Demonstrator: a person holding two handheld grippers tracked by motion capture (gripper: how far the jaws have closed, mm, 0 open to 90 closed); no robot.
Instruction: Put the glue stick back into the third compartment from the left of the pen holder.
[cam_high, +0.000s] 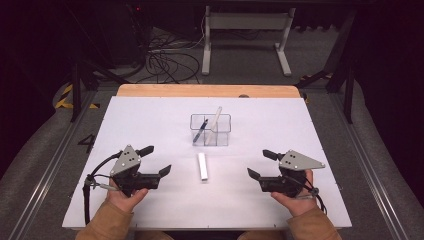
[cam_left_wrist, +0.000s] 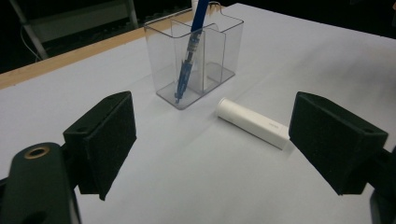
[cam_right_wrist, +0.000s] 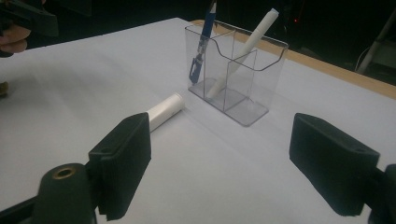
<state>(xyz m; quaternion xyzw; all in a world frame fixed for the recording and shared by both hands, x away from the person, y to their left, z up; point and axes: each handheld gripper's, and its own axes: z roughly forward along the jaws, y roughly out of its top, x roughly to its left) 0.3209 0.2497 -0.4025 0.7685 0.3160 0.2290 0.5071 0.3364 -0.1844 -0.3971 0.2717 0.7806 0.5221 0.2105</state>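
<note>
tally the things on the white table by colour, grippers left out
white: 2, the tube lying flat and the pen leaning in the holder
blue: 1, the blue pen
clear: 1, the holder
total: 4

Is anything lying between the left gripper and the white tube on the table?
No. In the high view the left gripper and the white tube are parted by bare white table; the left gripper view shows the same.

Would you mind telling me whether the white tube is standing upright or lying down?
Lying down: the white tube rests on its side on the table, in front of the clear holder.
</note>
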